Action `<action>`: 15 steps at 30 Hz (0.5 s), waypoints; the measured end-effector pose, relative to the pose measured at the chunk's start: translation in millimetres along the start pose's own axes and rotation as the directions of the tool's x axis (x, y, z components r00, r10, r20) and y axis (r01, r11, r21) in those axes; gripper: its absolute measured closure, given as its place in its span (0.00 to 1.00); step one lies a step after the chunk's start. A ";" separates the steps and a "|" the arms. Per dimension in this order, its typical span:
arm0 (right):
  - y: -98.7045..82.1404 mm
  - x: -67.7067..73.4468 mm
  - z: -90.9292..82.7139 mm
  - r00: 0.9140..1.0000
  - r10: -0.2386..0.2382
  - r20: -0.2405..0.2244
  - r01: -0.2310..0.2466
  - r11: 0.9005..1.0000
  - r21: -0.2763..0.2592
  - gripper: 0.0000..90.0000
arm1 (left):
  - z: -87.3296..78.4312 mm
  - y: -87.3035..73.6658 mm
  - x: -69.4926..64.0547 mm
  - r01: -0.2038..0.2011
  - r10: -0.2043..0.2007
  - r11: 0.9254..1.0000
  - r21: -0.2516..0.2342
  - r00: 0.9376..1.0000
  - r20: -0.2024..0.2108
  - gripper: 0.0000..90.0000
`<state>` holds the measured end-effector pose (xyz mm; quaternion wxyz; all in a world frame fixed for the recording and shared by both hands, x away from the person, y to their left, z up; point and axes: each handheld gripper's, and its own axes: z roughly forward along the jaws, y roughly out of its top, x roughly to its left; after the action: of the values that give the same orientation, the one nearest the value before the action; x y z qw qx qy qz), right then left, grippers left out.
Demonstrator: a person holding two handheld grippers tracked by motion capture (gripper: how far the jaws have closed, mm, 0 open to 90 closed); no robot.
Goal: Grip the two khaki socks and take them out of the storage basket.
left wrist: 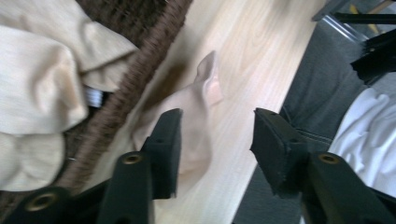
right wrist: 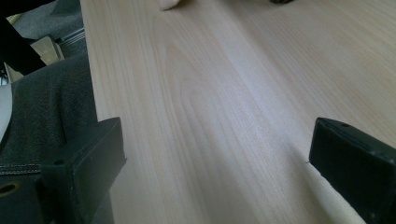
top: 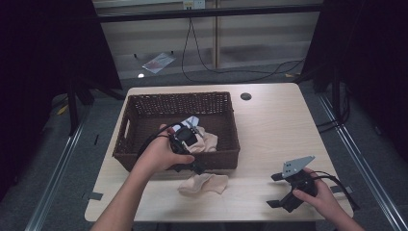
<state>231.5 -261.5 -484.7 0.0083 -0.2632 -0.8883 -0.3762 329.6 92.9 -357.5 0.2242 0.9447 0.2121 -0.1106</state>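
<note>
Two grippers are at work over a pale wooden table (top: 269, 125), on which sits a dark brown woven rectangular basket (top: 144, 103) with cream cloth pieces (top: 208, 140) heaped inside it. Just outside the basket's near wall, flat on the tabletop, lies a pale peach sock (top: 204, 184).

The left gripper (left wrist: 217, 140) sits above the basket's near edge, gripped by the left hand (top: 161, 153), with the forearm reaching in from the bottom of the high view. Its black jaws stand partway apart with nothing pinched between them; in the left gripper view the sock lies on the table beyond them, partly behind one jaw, and the basket's rim runs alongside.

The right gripper (top: 279, 190) rests low at the table's near right corner, held by the right hand (top: 317, 192), well away from the sock. Its jaws are spread wide over bare wood, clasping nothing.
</note>
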 end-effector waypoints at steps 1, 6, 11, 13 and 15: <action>0.0 -0.4 0.1 1.000 -0.007 0.003 0.007 1.000 0.000 0.03 | -3.5 1.6 0.8 0.004 -0.004 1.000 0.004 1.000 -0.003 0.55; 0.0 -0.7 0.8 1.000 -0.010 -0.003 0.010 1.000 0.001 0.03 | -13.4 8.5 4.8 0.004 -0.005 1.000 -0.022 1.000 -0.025 0.44; 0.0 -0.8 0.4 1.000 -0.008 -0.004 0.008 1.000 0.000 0.03 | -16.0 16.4 15.3 0.037 -0.041 0.999 -0.039 0.995 -0.094 0.24; 0.1 -0.3 0.1 1.000 -0.002 -0.004 0.002 1.000 -0.002 0.04 | -15.6 18.4 23.7 0.057 -0.062 0.997 -0.051 0.991 -0.118 0.21; 0.0 -0.2 -0.3 1.000 -0.002 -0.008 0.002 1.000 -0.001 0.03 | -13.6 19.3 30.4 0.069 -0.075 0.997 -0.045 0.987 -0.141 0.19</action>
<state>231.6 -261.8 -484.5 0.0113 -0.2607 -0.8883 -0.3779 366.8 94.3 -347.5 0.2232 0.9373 0.2637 -0.0465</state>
